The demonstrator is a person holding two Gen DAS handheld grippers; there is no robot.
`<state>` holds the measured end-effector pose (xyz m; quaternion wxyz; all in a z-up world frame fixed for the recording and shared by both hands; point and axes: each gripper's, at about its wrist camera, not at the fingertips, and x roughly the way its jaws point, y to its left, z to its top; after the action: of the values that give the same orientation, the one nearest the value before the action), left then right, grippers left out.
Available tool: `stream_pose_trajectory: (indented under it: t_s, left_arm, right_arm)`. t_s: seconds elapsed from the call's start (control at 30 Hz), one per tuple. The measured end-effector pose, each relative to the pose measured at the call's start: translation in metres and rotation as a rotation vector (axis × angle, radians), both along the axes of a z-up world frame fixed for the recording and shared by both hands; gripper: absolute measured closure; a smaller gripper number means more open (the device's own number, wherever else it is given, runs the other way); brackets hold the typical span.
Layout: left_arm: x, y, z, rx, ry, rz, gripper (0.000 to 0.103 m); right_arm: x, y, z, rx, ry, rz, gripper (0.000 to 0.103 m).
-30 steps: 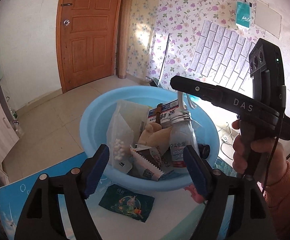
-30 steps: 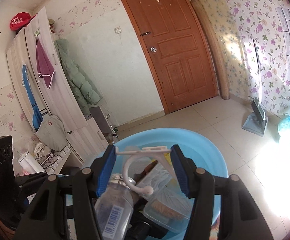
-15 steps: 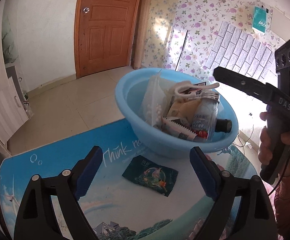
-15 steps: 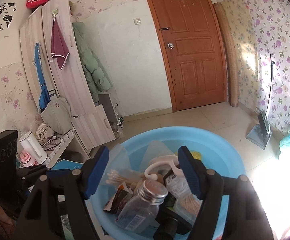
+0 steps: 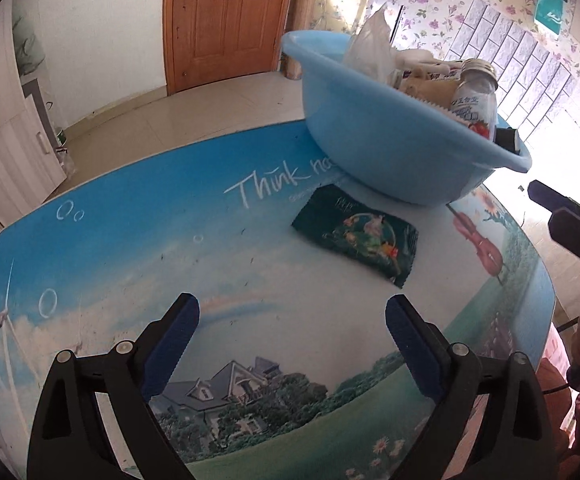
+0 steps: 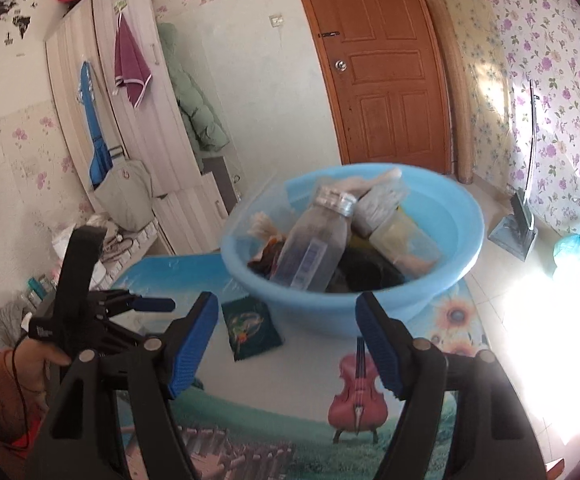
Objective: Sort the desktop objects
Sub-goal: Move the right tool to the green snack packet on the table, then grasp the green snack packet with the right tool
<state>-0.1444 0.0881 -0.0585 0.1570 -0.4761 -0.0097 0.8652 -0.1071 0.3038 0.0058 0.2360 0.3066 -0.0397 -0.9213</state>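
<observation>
A light blue basin [image 5: 390,136] stands at the far right of the printed tabletop and holds several items, among them a clear bottle with a metal cap [image 5: 474,98], a white hook and a plastic bag. It also shows in the right wrist view [image 6: 442,276]. A dark green packet [image 5: 356,234] lies flat on the table just in front of the basin, also seen in the right wrist view [image 6: 249,330]. My left gripper [image 5: 292,330] is open and empty, low over the table, short of the packet. My right gripper [image 6: 285,334] is open and empty, in front of the basin.
The table [image 5: 129,248] has a picture mat with sky, house and a violin [image 6: 356,394]. Its rounded edges drop to a tiled floor. A wooden door [image 6: 382,68] and wardrobes [image 6: 129,120] stand beyond. The left gripper's body shows at the left of the right wrist view [image 6: 77,280].
Both grippers have pulled back from over the basin and dropped lower. The white hook the right gripper held a second ago now lies in the basin. The left gripper now faces the green packet.
</observation>
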Motion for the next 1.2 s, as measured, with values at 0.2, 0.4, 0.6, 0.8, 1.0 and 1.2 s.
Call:
stream_pose_trajectory:
  t_s: [0.2,0.4,0.6,0.8,1.0,1.2]
  left_arm:
    - [0.007,-0.009,-0.002,-0.035,-0.012,0.020,0.007]
    - [0.008,-0.018,0.002,-0.037,0.001,0.022,0.007]
    - [0.011,-0.031,0.002,-0.032,0.005,0.028,0.007]
    - [0.015,-0.042,-0.003,-0.048,0.004,0.039,0.001]
    - [0.019,-0.044,-0.004,-0.052,0.005,0.030,0.000]
    - [0.027,-0.047,-0.003,-0.041,-0.006,0.032,0.000]
  right_arm:
    - [-0.017,-0.032,-0.035,0.135,-0.133,0.022,0.032]
    - [-0.034,-0.066,-0.047,0.233,-0.148,0.098,0.032]
    - [-0.050,-0.090,-0.055,0.303,-0.165,0.137,0.032]
    - [-0.063,-0.103,-0.065,0.354,-0.206,0.134,0.032]
    - [-0.068,-0.109,-0.064,0.341,-0.215,0.139,0.042]
    - [-0.062,-0.104,-0.060,0.297,-0.249,0.141,0.056]
